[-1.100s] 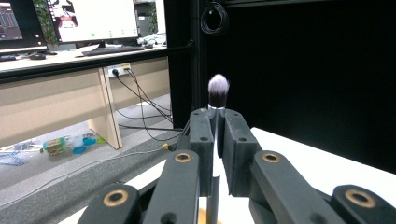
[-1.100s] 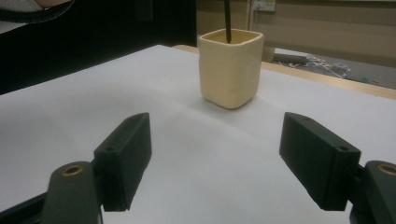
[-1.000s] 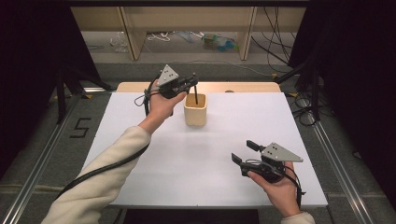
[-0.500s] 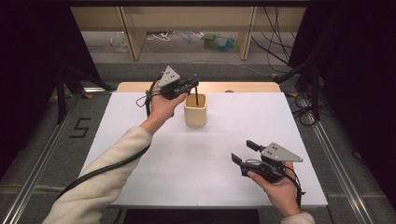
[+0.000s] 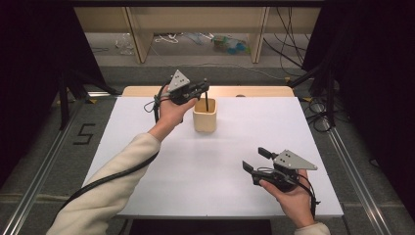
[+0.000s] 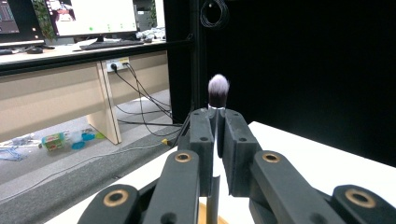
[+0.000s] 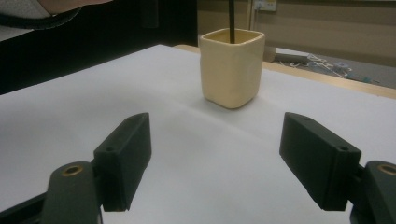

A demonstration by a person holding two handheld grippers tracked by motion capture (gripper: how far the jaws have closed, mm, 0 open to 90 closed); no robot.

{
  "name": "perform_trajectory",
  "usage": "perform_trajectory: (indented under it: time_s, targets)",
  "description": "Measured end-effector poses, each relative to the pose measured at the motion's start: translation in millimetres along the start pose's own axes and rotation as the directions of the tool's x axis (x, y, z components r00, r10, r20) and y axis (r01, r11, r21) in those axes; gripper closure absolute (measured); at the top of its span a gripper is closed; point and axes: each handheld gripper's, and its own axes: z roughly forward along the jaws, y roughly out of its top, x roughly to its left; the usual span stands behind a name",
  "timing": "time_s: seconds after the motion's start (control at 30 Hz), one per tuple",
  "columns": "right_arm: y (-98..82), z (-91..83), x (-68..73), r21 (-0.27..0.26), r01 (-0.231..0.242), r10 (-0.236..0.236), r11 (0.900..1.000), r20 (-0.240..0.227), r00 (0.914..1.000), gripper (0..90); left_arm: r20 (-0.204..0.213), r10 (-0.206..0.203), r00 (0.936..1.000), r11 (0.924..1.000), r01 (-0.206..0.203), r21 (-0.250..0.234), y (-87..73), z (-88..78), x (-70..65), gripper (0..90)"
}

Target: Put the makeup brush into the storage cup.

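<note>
The lower end of the brush (image 5: 206,98) disappears inside the cream cup (image 5: 205,115), so whether it touches the bottom cannot be told. In the left gripper view the closed jaws of the left gripper (image 6: 218,135) cover most of the handle; the bristle tuft above them is soft and out of focus. In the right gripper view the handle is cut off by the top edge, well ahead of the right gripper (image 7: 215,154). Far behind the left gripper, small items on the floor (image 6: 65,139), perhaps packaging, are too small to identify.
</note>
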Motion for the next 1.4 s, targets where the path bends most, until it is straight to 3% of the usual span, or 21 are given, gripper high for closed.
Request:
perform_trajectory:
  time_s: [1.4]
  targets:
    - [0.0, -1.0, 0.2, 0.018, -0.001, 0.001, 1.000, 0.009, 1.0000, 26.1, -0.011, -0.001, 0.9999, 0.9997, 0.001, 0.023, -11.6, 4.5, 0.2, 83.6]
